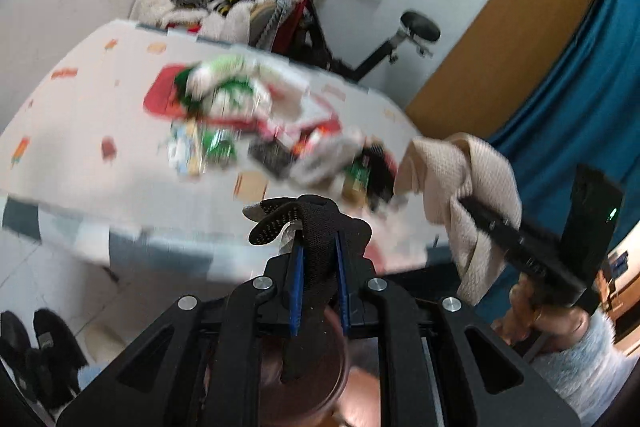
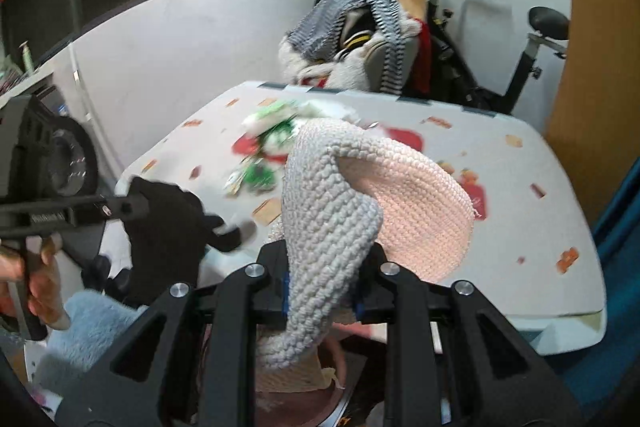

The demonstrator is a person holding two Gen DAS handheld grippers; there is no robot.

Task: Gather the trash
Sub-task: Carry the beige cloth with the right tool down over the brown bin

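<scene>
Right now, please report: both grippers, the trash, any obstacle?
Left gripper shut on black perforated fabric piece. Right gripper shut on cream knitted cloth. Blurred heap of wrappers remains on patterned table. No obstacle seen.

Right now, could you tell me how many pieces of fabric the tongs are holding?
2: a black perforated cloth in the left tongs, and a cream knitted cloth in the right tongs.

Black perforated cloth [image 1: 316, 227], chunky cream knit [image 2: 332, 211], matt black plastic claws with shiny metal rivets.

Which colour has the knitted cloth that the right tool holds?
Pale cream, the knitted cloth; clearest in the right wrist view.
</scene>
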